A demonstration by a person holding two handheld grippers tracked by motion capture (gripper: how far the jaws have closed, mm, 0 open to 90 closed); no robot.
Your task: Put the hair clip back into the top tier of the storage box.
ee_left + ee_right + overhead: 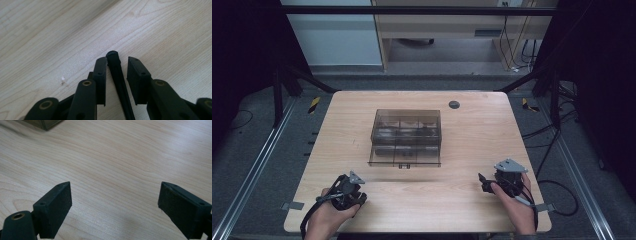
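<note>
A slim black pen-like rod [119, 80] with a rounded end lies on the wooden table [462, 150], between the jaws of my left gripper [116, 61]. One pad [100, 75] rests against the rod, while a narrow gap separates it from the other pad. In the high view the left gripper [347, 192] is held near the table's front left, pointing down. At the front right, my right gripper [488, 183] sits low over bare wood. In its own view the right gripper [115, 195] stands wide open with nothing between the pads.
A smoky see-through box with compartments [406, 137] stands at the table's middle; its corner [45, 123] shows in the right gripper view. A small black round disc [454, 104] sits at the back. Metal rails and cables flank the table.
</note>
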